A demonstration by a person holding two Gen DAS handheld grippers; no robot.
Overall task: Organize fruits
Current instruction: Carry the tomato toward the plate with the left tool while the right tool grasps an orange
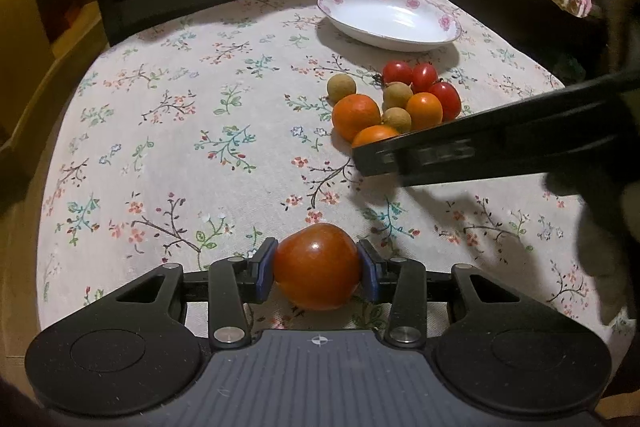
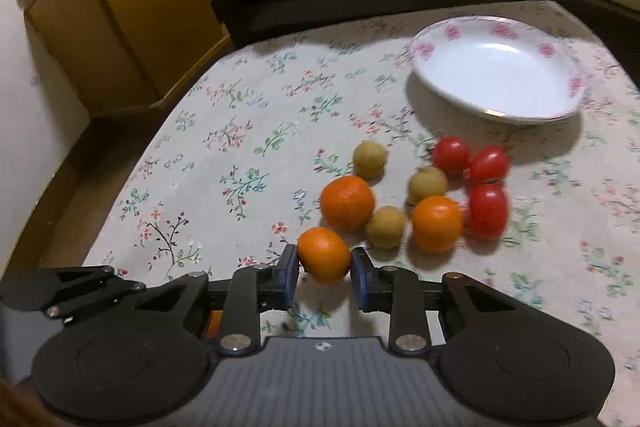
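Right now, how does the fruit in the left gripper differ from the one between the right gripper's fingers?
The tomato is red-orange and the larger; the orange is bright orange and smaller. The left gripper grips the tomato apart from the pile; the orange sits at the pile's edge. Both are round, between blue pads.

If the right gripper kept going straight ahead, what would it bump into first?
The right gripper already has a small orange between its fingers. Straight beyond that, probably the bigger orange, though depth is hard to judge.

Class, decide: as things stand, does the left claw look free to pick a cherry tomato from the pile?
Probably not. The left claw is shut on a large tomato, and the right claw's body lies across the way to the cherry tomatoes.
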